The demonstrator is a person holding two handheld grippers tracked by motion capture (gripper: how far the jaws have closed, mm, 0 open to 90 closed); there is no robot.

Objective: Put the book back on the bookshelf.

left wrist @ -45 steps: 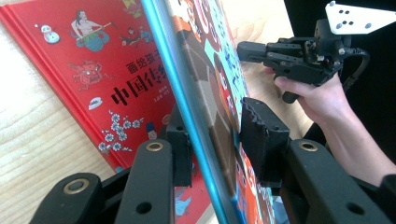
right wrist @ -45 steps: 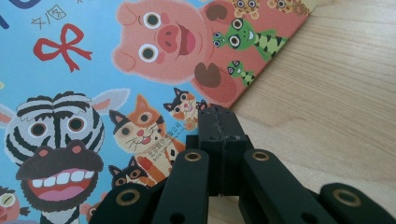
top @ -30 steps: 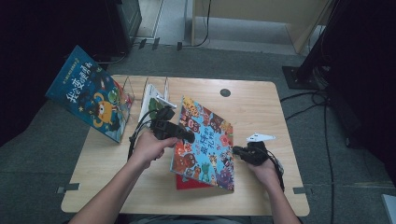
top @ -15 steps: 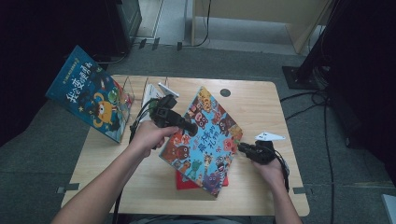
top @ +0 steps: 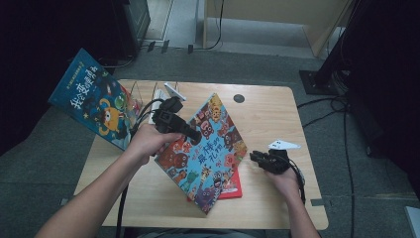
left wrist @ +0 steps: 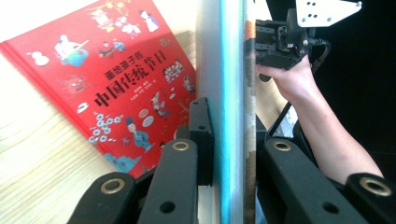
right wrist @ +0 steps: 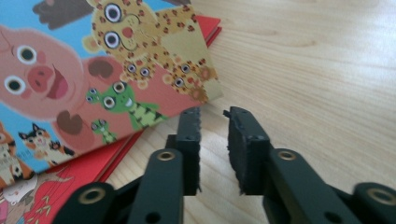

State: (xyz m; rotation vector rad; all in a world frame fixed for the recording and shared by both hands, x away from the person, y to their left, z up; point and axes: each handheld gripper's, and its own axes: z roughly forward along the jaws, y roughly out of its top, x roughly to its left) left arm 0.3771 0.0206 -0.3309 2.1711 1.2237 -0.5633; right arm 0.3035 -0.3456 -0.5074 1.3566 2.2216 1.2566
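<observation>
Wooden table | left gripper clamps animal picture book, tilted off red book | right gripper empty, jaws just parted, clearing the lift

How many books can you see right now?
3. The animal book is clamped in the left gripper, tilted up off the table. The red book lies flat beneath it. The blue book leans at the table's left edge. More could be hidden underneath.
</observation>
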